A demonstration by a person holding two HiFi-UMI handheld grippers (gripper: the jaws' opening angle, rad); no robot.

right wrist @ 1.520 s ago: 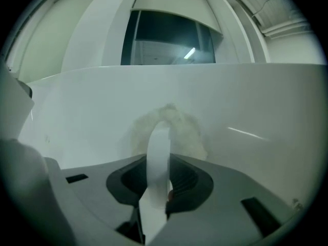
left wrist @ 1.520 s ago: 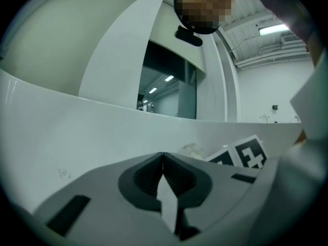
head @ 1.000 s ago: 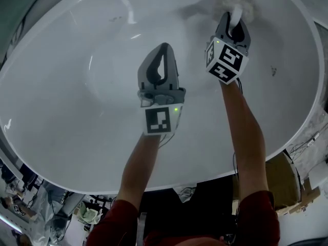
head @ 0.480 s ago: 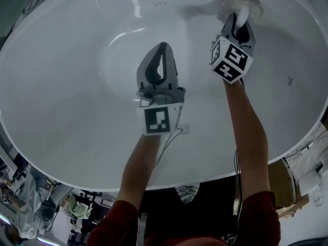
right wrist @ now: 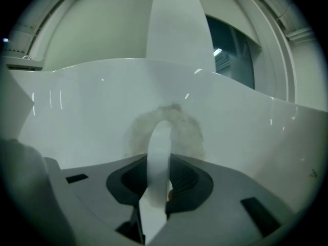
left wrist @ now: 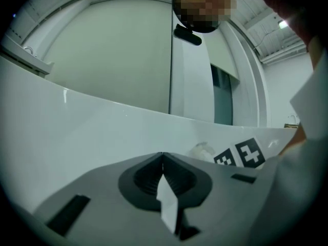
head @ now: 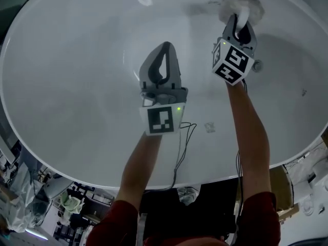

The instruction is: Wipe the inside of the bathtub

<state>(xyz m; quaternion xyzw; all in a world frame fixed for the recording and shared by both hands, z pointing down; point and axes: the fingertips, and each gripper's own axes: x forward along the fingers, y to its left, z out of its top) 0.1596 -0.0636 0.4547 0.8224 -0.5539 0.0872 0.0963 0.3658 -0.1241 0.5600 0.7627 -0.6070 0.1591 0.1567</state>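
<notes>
When we look down into the big white oval bathtub (head: 72, 96), our left gripper (head: 164, 46) comes first. It hangs over the middle of the tub. Its jaws are squeezed together, and we see nothing held in them. It does not touch the wiping tool at all.

Further right, our right gripper (head: 239, 20) reaches out to the far wall of the tub. It is clamped on a thin white strap (right wrist: 159, 152) that stands up and down between its jaws. The strap is fixed to a round, fluffy, pale wiping pad (head: 241, 3). The pad sits straight ahead of the right gripper, flat against the far wall, near the top edge.

So the right hand is the one doing the wiping, and the left hand is well apart from the pad. The tub stretches long from left to right, and most of its white inside lies to the left of the pad and closer to us. We think the next stroke has to pull the pad that way, down the wall and toward the tub floor.
</notes>
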